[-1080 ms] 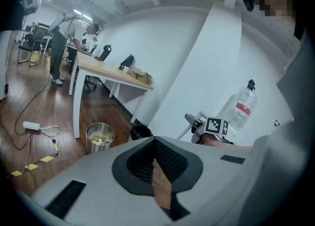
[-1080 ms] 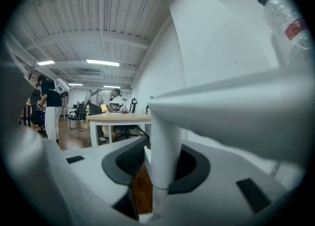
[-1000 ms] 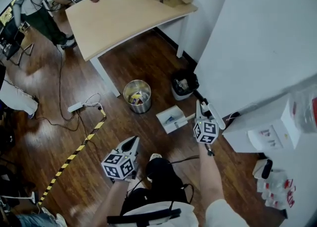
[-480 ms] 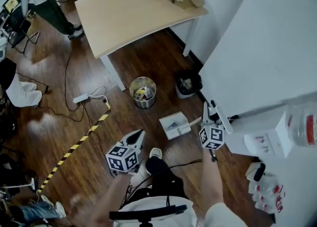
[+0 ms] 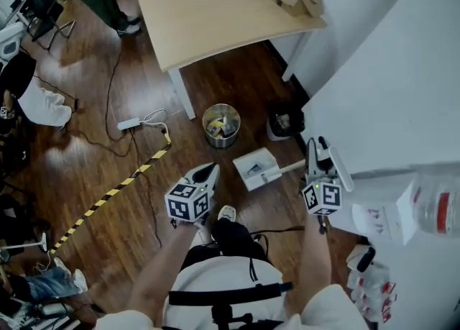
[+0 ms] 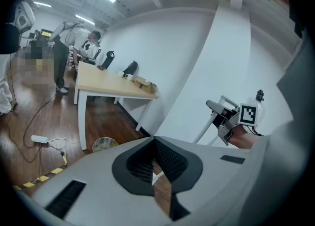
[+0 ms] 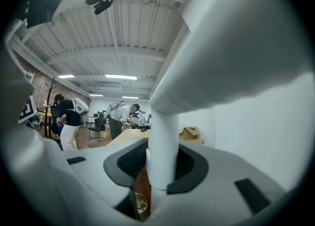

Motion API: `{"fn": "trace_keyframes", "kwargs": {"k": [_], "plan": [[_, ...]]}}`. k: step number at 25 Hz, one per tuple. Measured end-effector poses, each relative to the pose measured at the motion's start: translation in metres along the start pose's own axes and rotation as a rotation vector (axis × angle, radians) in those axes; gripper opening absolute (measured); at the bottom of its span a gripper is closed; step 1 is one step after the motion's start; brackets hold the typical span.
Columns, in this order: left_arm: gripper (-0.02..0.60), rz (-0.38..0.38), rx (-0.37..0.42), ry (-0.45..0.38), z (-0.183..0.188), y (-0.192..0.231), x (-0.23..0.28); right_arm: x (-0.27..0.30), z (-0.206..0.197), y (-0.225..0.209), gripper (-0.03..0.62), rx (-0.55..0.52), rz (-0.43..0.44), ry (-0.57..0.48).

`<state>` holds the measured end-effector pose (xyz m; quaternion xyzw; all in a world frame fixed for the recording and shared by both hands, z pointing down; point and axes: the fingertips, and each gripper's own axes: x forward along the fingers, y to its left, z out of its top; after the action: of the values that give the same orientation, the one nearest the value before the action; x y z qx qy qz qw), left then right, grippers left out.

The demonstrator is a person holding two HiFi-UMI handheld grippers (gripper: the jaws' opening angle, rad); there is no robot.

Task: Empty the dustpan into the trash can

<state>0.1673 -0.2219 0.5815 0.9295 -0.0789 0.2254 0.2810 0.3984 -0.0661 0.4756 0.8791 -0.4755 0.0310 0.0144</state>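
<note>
Since a second back both grippers have come up toward the camera, and the dustpan [image 5: 257,169] has come up with the right one. The pan now hangs over the floor [image 5: 144,199], near the steel trash can [image 5: 221,125] but not over it, with a black bin [image 5: 286,123] just beside the can. The right gripper [image 5: 317,154] has its fingers [image 7: 189,168] clamped narrow on the dustpan's white handle [image 7: 162,151], which runs straight through the grip. The left gripper [image 5: 207,171] has its fingers [image 6: 170,163] nearly together with nothing between them. To do the step well, probably keep the pan level while swinging it left-forward until its mouth is over the can rim, then tip slowly. The long handle levers on the grip, so hold firm and don't let it twist. Stay clear of the black bin. In pose, the right forearm reaches forward with its gripper about level. The left gripper sits at the person's left front, tilted down toward the floor and idle.
</note>
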Motion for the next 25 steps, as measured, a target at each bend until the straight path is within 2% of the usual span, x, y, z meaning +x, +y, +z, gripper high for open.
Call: {"fn": "trace_keyframes", "kwargs": {"k": [11, 20, 25], "plan": [[-0.012, 0.121, 0.005, 0.024, 0.039, 0.041, 0.02, 0.064, 0.042, 0.022, 0.126, -0.008, 0.121, -0.018], [-0.012, 0.135, -0.047, -0.001, 0.053, 0.074, 0.007, 0.088, 0.136, 0.059, 0.124, -0.114, 0.344, -0.067], [-0.012, 0.141, -0.074, -0.006, 0.054, 0.085, 0.007, 0.122, 0.166, 0.062, 0.124, -0.155, 0.4, -0.091]]}}
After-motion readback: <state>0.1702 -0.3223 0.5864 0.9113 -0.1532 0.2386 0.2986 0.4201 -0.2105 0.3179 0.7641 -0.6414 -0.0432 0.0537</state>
